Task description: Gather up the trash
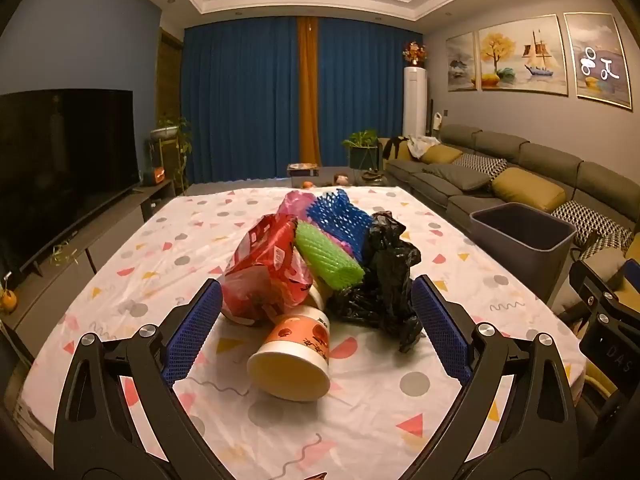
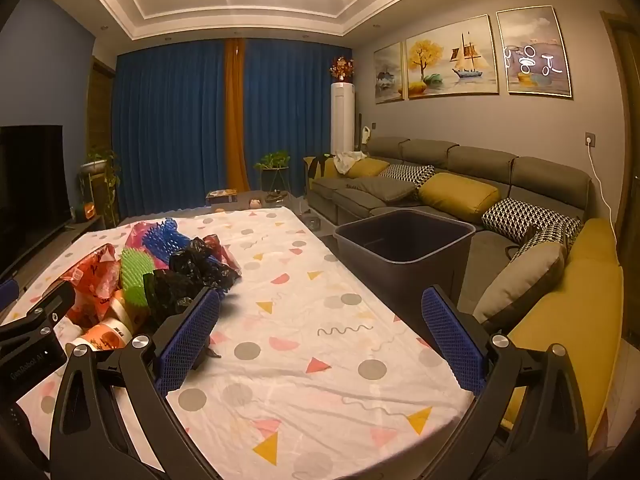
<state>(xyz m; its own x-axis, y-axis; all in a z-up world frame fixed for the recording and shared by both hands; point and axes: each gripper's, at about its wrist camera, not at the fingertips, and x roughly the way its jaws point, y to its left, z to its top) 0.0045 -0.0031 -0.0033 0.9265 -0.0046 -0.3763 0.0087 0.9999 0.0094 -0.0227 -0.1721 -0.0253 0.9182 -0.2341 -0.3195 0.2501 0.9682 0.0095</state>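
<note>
Trash sits heaped mid-desk just beyond my spread, empty left tongs (image 1: 316, 324) — light, crinkly stuff; I'd pinch the stiff paper cup (image 1: 294, 354) across its wall, right tongs (image 2: 320, 336) spread idle near the bin (image 2: 404, 248).

The left gripper (image 1: 316, 320) points slightly downward, its jaws spread wide and holding nothing. The right gripper (image 2: 320, 328), beside it on the right, is angled likewise, jaws wide and empty.
</note>
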